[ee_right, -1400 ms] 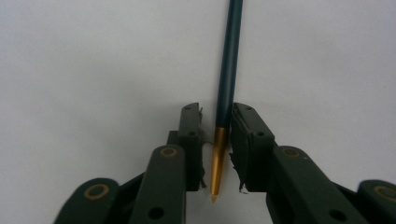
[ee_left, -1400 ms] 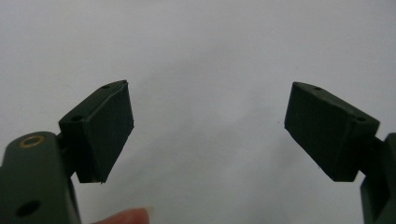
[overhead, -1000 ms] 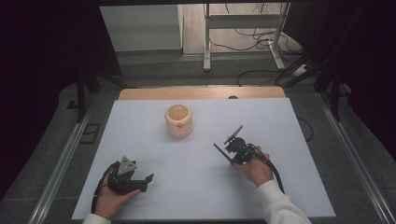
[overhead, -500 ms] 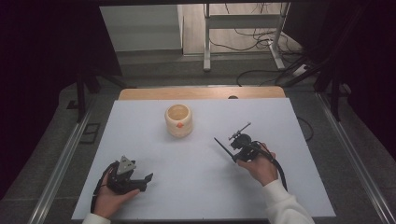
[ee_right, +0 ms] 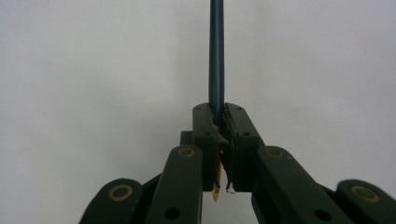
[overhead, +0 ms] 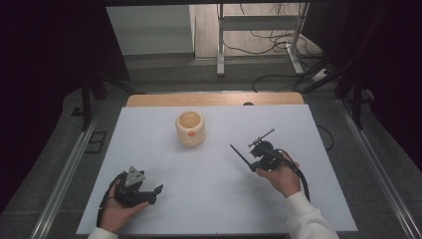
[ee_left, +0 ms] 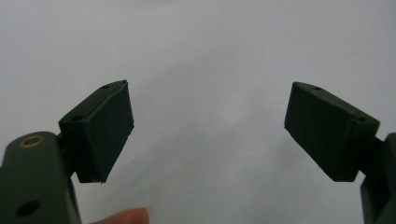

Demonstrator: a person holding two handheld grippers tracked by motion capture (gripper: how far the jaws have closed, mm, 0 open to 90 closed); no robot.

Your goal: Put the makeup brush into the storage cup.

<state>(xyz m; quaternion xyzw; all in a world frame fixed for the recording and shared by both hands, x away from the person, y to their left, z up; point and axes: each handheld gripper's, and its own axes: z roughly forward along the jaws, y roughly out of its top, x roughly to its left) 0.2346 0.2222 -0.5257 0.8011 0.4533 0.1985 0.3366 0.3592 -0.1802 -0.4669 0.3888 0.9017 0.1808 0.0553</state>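
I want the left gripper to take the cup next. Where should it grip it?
Probably across the round wall of the cup, from the near left. It stands upright, mouth up, apart from everything, and the left gripper is open wide.

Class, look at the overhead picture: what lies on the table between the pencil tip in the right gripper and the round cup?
Nothing: in the high view the white table is bare between the pencil, clamped in the right gripper, and the cup.

Cup (overhead: 190, 129) on table (overhead: 209, 199) far centre, left hand-held gripper (overhead: 149, 191) near-left, right hand-held gripper (overhead: 255, 167) right.
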